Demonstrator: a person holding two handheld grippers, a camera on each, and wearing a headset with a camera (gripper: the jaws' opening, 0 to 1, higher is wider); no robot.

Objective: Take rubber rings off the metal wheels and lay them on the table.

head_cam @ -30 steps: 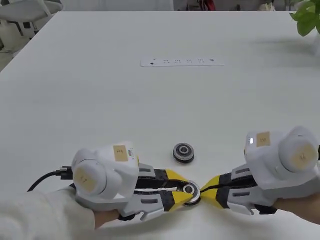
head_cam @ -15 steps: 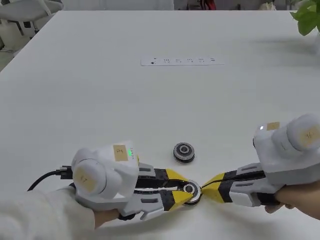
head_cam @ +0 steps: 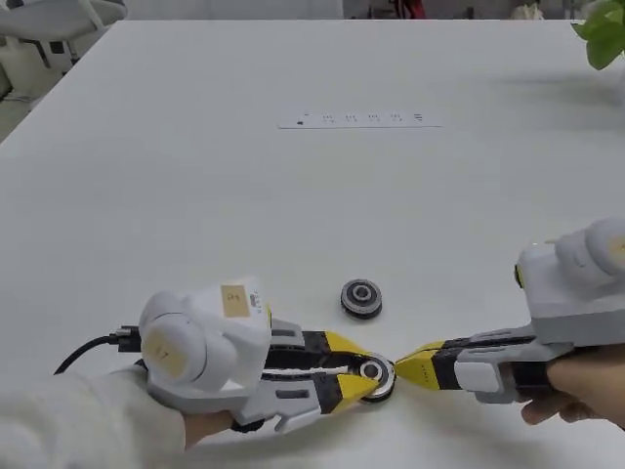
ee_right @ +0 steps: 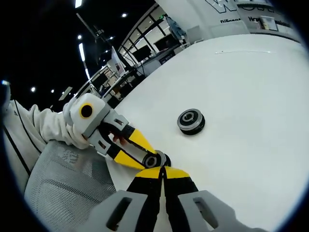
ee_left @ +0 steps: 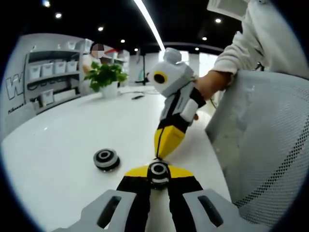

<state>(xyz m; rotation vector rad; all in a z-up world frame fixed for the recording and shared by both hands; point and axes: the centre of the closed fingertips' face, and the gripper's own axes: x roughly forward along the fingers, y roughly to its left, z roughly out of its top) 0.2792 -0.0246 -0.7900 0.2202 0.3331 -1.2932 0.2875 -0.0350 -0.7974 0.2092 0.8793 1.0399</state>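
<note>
**A:** Clamping the metal wheel (head_cam: 373, 370) at the near edge of the table (head_cam: 195, 195), your left gripper (ee_left: 158, 173) has both yellow-tipped jaws closed against its sides. The gripper lies low and flat, nose pointing to your right, with your hand tucked under the rounded white housing.

**B:** And your right gripper (head_cam: 405, 368) comes in from the opposite side, nose to nose with it. Your right hand (head_cam: 571, 386) grips the handle from below, with the body raised at the back and the tip angled down. The jaws are pressed together with no gap showing, the point touching the wheel's rim. Whether it has nipped the rubber ring, I cannot tell.

**A:** It's a small round wheel with a bright steel hub and a dark band around the outside.

**B:** The second wheel (head_cam: 361, 298) has the same build. It lies flat on the smooth matte white top, just beyond the two tips and apart from them.

**A:** A flat white power strip (head_cam: 359, 119) sits well back, with green leaves (head_cam: 607, 39) at the far right corner.
</note>
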